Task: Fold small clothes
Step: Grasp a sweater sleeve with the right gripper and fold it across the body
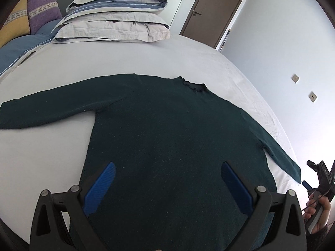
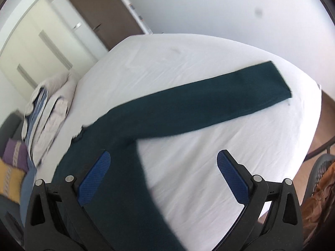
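Observation:
A dark green long-sleeved sweater (image 1: 167,129) lies flat on the white bed sheet (image 1: 41,156), both sleeves spread out and the collar (image 1: 193,84) pointing away from me. My left gripper (image 1: 167,168) hovers open over the lower body of the sweater, nothing between its blue pads. In the right wrist view the right sleeve (image 2: 209,102) stretches toward the far right corner of the bed. My right gripper (image 2: 163,159) stands open above the armpit area, one pad over the sweater (image 2: 117,188), the other over bare sheet. The right gripper (image 1: 307,185) also shows at the left view's edge, held by a hand.
Folded grey and blue bedding (image 1: 113,18) is stacked at the head of the bed, with purple (image 1: 41,10) and yellow cushions beside it. A brown door (image 1: 211,10) stands beyond. The bed's right edge drops off near the sleeve cuff (image 2: 280,79); a mesh chair (image 2: 320,177) stands there.

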The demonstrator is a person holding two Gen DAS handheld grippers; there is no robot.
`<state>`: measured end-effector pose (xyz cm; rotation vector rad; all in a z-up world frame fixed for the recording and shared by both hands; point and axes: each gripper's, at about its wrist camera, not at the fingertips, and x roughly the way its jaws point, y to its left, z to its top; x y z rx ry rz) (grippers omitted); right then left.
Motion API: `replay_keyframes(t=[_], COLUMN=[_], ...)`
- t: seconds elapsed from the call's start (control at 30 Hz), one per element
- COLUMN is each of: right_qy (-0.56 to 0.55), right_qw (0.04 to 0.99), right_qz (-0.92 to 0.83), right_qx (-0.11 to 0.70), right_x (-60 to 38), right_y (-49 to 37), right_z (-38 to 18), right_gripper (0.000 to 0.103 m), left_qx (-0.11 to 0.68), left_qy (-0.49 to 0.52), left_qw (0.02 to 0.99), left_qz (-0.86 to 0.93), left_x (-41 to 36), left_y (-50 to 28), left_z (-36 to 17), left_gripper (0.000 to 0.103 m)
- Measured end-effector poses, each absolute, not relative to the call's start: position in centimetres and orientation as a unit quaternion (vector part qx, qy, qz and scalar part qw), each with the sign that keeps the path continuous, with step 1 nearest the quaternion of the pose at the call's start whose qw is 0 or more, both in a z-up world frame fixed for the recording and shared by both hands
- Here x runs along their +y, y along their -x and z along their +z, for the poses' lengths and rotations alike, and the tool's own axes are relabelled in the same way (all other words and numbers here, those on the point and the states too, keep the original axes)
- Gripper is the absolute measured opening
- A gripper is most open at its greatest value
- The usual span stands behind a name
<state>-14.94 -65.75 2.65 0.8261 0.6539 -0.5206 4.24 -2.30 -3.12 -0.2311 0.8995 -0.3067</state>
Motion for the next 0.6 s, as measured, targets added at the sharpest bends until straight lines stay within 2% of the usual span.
replay_keyframes(t=[0.07, 0.1, 0.2, 0.4, 0.43, 0.47, 0.53, 0.6], right_qy=[-0.436, -0.451, -0.488, -0.479, -0.469, -0.464, -0.461, -0.464], right_qw=[0.806, 0.795, 0.772, 0.781, 0.789, 0.793, 0.792, 0.788], right_qz=[-0.283, -0.296, -0.312, -0.315, -0.307, -0.296, -0.29, -0.29], right_qx=[0.283, 0.276, 0.263, 0.248, 0.253, 0.262, 0.275, 0.281], right_x=[-71.0, -73.0, -77.9, -80.6, -80.5, -80.7, -81.3, -81.3], right_y=[17.2, 18.0, 19.5, 18.6, 17.9, 17.0, 15.8, 14.5], right_z=[0.8, 0.0, -2.5, -4.3, -4.4, -4.6, -5.2, -5.4], right_gripper=[0.101, 0.094, 0.083, 0.074, 0.069, 0.053, 0.038, 0.016], left_qx=[0.439, 0.441, 0.452, 0.48, 0.481, 0.481, 0.48, 0.482], left_qy=[0.108, 0.115, 0.144, 0.199, 0.205, 0.21, 0.216, 0.215], left_qw=[0.881, 0.878, 0.865, 0.83, 0.827, 0.823, 0.818, 0.817], left_qz=[-0.14, -0.143, -0.162, -0.203, -0.209, -0.216, -0.229, -0.233], left_x=[-2.8, -3.1, -3.6, -5.3, -5.6, -5.9, -6.4, -6.8], left_y=[-4.8, -5.0, -5.9, -7.7, -7.8, -8.0, -8.2, -8.5], left_z=[-3.3, -3.5, -4.1, -5.4, -5.5, -5.5, -5.6, -5.5], left_gripper=[0.103, 0.103, 0.103, 0.102, 0.102, 0.102, 0.097, 0.094])
